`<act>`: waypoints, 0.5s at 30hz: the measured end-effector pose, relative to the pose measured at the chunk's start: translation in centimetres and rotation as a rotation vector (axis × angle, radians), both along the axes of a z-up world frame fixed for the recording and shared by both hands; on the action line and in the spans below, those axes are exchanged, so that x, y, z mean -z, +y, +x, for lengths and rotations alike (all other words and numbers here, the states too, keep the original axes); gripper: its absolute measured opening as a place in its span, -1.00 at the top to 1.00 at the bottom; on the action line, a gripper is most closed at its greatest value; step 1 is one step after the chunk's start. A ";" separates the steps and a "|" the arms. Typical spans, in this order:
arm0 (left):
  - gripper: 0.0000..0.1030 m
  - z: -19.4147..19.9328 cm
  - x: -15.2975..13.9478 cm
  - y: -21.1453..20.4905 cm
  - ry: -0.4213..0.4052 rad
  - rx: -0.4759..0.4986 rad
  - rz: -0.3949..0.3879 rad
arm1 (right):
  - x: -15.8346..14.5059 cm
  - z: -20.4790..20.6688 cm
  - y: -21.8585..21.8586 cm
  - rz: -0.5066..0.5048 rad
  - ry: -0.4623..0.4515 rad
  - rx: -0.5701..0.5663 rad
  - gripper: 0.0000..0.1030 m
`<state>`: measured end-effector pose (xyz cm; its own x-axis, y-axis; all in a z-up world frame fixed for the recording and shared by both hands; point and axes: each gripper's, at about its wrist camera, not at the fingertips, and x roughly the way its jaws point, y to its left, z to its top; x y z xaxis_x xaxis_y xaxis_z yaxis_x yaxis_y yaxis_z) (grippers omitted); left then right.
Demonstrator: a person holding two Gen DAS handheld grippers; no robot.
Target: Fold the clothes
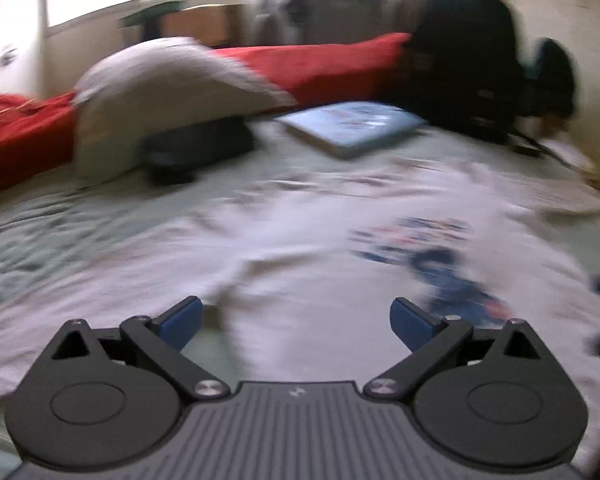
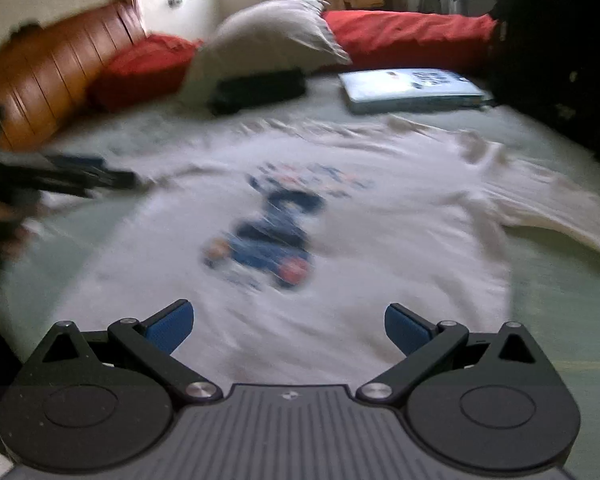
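Observation:
A white T-shirt (image 2: 340, 208) with a blue and red print lies spread flat on the pale green bed sheet (image 2: 560, 280); both views are blurred by motion. My right gripper (image 2: 289, 322) hangs open above the shirt's near hem, nothing between its blue pads. My left gripper (image 1: 296, 320) is open too, above the shirt (image 1: 300, 248) near its left side, with the print off to the right. In the right wrist view the left gripper (image 2: 80, 176) shows as a dark blur at the left edge.
At the far side of the bed lie a grey pillow (image 2: 272, 36), red cushions (image 2: 412, 36), a folded black item (image 2: 260, 88) and a light blue book (image 2: 412, 86). A black backpack (image 1: 464, 64) stands at the far right. A brown headboard (image 2: 48, 76) is at the left.

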<state>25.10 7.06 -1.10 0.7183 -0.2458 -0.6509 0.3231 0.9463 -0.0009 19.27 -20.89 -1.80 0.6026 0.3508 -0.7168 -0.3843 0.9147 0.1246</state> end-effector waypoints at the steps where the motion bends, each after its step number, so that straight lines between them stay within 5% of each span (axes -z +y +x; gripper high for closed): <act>1: -0.93 -1.2 0.2 -1.2 0.000 0.034 0.001 | 0.6 -0.3 -0.2 -0.036 -0.010 0.000 -1.00; 8: -0.93 -7.6 4.2 -5.1 0.024 0.131 0.038 | 4.8 -1.7 -1.2 -0.093 -0.021 -0.047 -1.00; 15: -0.96 -12.4 7.1 -3.4 0.083 0.037 0.057 | 6.3 -3.4 -2.1 -0.033 -0.133 -0.046 -1.00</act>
<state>12.67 3.63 -8.15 0.6524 -0.2323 -0.7214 0.3589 0.9331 0.0240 15.89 -23.00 -8.08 0.6766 0.3579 -0.6436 -0.4372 0.8985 0.0401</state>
